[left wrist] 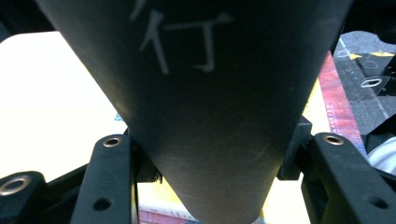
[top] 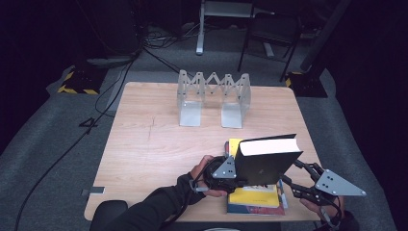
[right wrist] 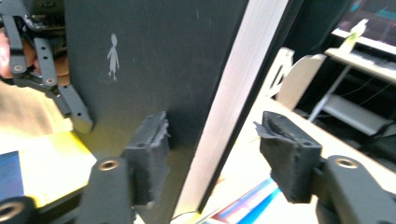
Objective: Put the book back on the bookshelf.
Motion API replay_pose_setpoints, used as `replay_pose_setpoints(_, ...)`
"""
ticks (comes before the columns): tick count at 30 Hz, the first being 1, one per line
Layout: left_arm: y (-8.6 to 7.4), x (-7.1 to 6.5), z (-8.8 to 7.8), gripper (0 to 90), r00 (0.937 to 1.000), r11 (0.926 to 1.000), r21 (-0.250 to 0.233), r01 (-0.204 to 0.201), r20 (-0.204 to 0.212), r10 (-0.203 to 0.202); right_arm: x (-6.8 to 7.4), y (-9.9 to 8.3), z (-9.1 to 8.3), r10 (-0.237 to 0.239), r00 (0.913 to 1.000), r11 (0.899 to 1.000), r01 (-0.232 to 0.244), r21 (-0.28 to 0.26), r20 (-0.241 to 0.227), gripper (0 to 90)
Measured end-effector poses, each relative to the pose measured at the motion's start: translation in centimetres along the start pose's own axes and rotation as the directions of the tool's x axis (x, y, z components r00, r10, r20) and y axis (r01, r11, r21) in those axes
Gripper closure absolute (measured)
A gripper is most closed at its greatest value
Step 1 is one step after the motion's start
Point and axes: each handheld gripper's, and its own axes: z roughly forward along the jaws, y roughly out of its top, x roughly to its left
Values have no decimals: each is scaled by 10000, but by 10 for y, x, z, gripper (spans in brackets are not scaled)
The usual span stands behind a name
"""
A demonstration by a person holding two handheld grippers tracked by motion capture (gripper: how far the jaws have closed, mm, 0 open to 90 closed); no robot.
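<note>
A black hardcover book [top: 267,161] stands upright on a flat stack topped by a yellow book [top: 252,195] near the table's front right. My left gripper [top: 239,179] holds the black book at its spine end. In the left gripper view the pads [left wrist: 292,156] press both sides of the dark spine [left wrist: 210,116]. My right gripper [top: 287,174] sits at the book's page end. Its jaws straddle the white page edge [right wrist: 233,93]. One pad [right wrist: 154,140] lies near the cover, and the other stands apart from the pages.
A white accordion book rack [top: 214,91] stands at the back middle of the wooden table [top: 144,144]. Bare tabletop lies between it and the books. Cables [top: 72,144] and a chair [top: 272,33] are on the floor beyond.
</note>
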Motion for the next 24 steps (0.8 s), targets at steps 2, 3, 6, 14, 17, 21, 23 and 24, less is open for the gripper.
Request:
replay_pose_setpoints(2,0,1,0,481,10000,10000,10,5,-16,-5,1,0,6,43,9999,9998,-41,179,-128,342)
replay_pose_setpoints(3,0,2,0,482,10000,10000,15,10,-21,-9,1,0,9,98,9997,9997,-94,204,-241,336)
replay_pose_setpoints(6,0,6,-1,491,9997,9999,33,-97,-240,98,1,2,17,57,9996,9996,-49,293,-267,329)
replay_pose_setpoints(14,-3,19,-2,514,9997,9998,-126,167,-171,-169,2,8,33,81,10000,9986,-81,514,7,326)
replay_pose_setpoints(17,-6,24,-1,509,9985,9978,-354,553,49,-551,0,7,37,345,9994,9983,-348,465,70,330)
replay_pose_setpoints(21,-7,23,-1,510,9967,9948,-609,811,90,-807,1,6,38,351,9992,9987,-357,375,181,327)
replay_pose_setpoints(23,-7,24,0,509,9958,9928,-770,914,78,-911,1,6,37,287,9994,9988,-296,399,211,328)
replay_pose_setpoints(24,-7,23,1,508,9948,9908,-895,1015,70,-1012,1,6,37,289,9993,9987,-298,404,223,329)
